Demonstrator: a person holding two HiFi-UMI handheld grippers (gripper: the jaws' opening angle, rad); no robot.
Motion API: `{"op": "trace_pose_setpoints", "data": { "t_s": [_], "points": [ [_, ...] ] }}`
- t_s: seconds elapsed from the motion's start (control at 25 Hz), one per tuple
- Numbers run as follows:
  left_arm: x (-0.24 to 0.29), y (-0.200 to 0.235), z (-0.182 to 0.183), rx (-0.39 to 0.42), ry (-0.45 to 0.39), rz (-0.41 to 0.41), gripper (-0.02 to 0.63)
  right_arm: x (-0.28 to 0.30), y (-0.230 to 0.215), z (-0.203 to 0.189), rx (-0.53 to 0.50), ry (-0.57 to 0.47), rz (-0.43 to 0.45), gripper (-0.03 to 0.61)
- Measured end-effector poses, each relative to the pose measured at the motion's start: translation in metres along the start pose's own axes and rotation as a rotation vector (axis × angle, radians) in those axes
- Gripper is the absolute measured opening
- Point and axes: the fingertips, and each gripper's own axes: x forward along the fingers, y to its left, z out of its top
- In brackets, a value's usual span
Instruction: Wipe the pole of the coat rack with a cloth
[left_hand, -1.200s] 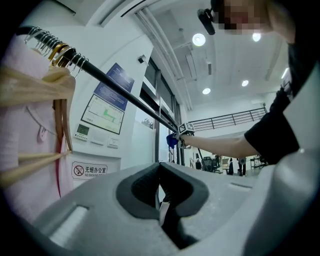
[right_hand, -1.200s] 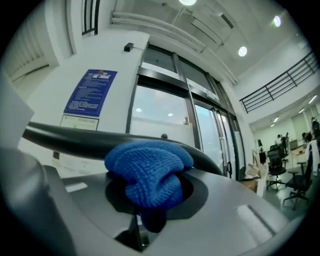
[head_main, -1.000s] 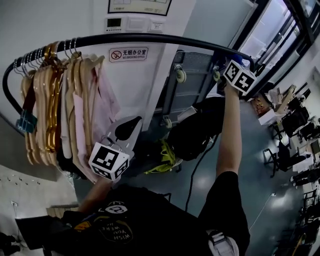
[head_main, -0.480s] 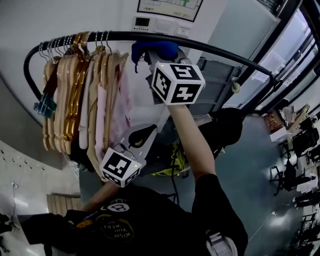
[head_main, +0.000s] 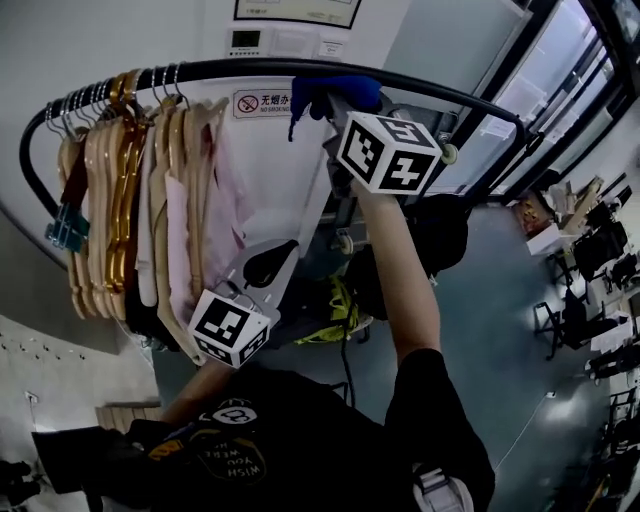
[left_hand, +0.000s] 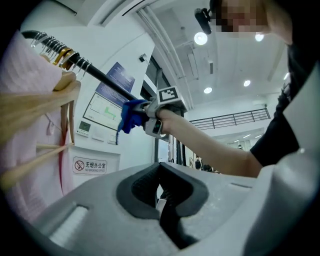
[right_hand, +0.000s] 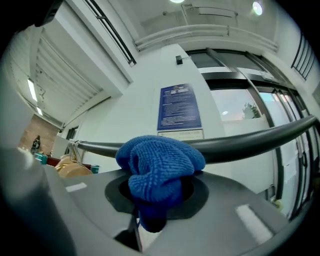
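Clamping the blue cloth in a thick wad, your right gripper is raised at the end of your outstretched arm. Its jaws are closed tight on the fabric, which bulges out above them and hangs a little below. The wad touches the black pole of the coat rack, on the horizontal top bar. That spot is just right of the row of wooden hangers and the pink garment, and above the no-smoking sign on the far wall. In the right gripper view the pole runs straight across behind the cloth, which covers a short stretch of it.

Your left gripper sits low and near your chest, below the hangers and well apart from the pole. Its jaws are brought together with nothing between them; the left gripper view shows only the dark pads meeting. That view also looks up at your right arm and the cloth on the bar. At the left end, the pole bends downward beside the hangers.
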Motion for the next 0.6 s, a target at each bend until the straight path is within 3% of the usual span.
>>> {"op": "trace_pose_setpoints", "data": {
  "t_s": [0.12, 0.36, 0.48, 0.6],
  "points": [
    [0.013, -0.012, 0.001, -0.007, -0.006, -0.039, 0.003, -0.030, -0.091, 0.001, -0.014, 0.033, -0.147, 0.086],
    [0.024, -0.027, -0.001, -0.017, -0.015, -0.086, 0.003, -0.101, -0.285, 0.005, -0.004, 0.084, -0.560, 0.086],
    [0.026, -0.025, 0.000, -0.031, -0.023, -0.084, 0.003, -0.125, -0.341, 0.006, -0.037, 0.113, -0.681, 0.086],
    [0.030, -0.029, 0.001, -0.020, -0.022, -0.087, 0.003, -0.135, -0.350, 0.006, -0.025, 0.102, -0.714, 0.084]
  ]
}}
